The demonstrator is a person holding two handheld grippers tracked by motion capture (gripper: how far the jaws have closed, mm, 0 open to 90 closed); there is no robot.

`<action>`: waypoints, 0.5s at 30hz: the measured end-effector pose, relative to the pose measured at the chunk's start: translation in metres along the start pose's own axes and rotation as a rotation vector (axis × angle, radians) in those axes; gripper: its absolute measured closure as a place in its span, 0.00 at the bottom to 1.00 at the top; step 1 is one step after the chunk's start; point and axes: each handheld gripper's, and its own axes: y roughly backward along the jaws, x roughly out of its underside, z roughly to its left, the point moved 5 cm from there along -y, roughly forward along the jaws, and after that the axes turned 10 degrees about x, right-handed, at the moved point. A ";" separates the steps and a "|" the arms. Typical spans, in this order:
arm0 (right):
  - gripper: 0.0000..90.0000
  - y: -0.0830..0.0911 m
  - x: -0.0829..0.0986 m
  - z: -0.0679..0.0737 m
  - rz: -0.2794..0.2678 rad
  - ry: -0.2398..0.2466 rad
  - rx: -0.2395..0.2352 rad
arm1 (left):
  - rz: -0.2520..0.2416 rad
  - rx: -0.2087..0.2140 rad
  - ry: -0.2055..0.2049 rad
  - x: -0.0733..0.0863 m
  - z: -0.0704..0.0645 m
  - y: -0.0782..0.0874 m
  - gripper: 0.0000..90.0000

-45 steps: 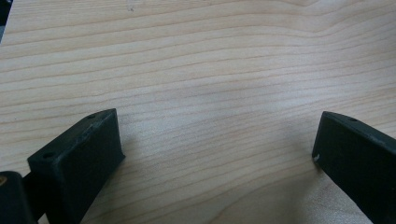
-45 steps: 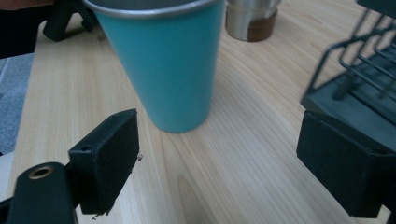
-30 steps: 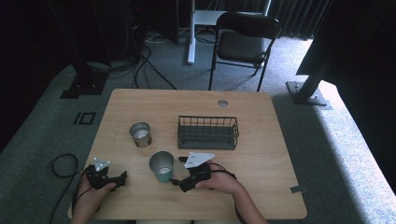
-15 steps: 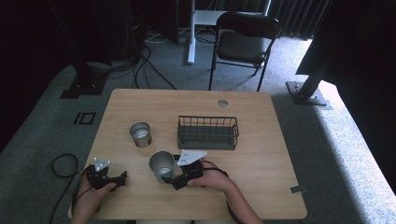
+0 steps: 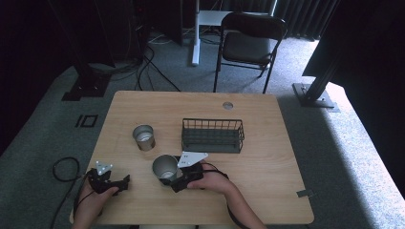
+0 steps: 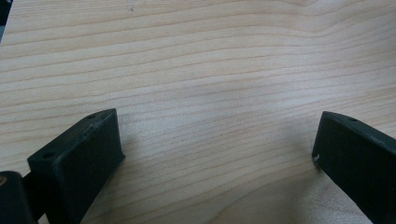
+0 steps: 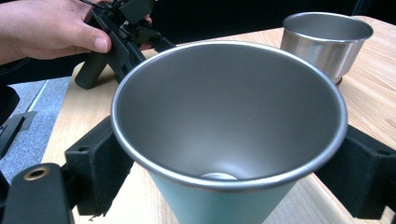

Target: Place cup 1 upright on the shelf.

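Wooden table [image 5: 267,167], cup [image 7: 229,130] between jaws

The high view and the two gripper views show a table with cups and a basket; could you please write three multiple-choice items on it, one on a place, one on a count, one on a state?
1. Where does the wire basket stand, seen from the person's side?
A. Beyond the right gripper
B. On the chair
C. At the table's left front corner

2. How many metal cups are on the table?
A. One
B. Two
C. Four

3. How do the jaws of the left gripper stand?
A. Shut on a cup
B. Shut on the basket
C. Apart over bare wood

Answers:
1 A: the high view shows the basket farther up the table than that gripper.
2 B: the near cup sits between the right jaws, and the far cup stands left of the basket.
3 C: the left gripper view shows wood grain between them.
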 end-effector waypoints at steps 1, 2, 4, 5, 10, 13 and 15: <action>0.13 0.000 0.000 0.001 0.000 0.003 -0.003 | 0.000 0.000 0.001 0.000 0.000 0.000 0.02; 0.13 -0.001 -0.001 0.001 -0.001 0.002 -0.006 | 0.000 0.000 0.000 0.000 0.000 0.000 0.02; 0.13 -0.002 -0.001 0.002 -0.002 -0.003 -0.011 | 0.000 0.000 0.000 0.000 0.000 0.000 0.02; 0.13 -0.003 -0.001 0.002 -0.003 -0.004 -0.012 | 0.000 0.000 0.000 0.000 0.000 0.000 0.02; 0.14 -0.005 -0.002 0.001 -0.003 -0.018 0.003 | 0.000 0.000 0.000 0.000 0.000 0.000 0.02; 0.14 -0.006 -0.003 0.001 0.000 -0.016 0.002 | 0.000 0.000 0.000 0.000 0.000 0.000 0.02; 0.14 -0.006 -0.004 0.001 0.001 -0.014 0.005 | 0.000 0.000 0.000 0.000 0.000 0.000 0.02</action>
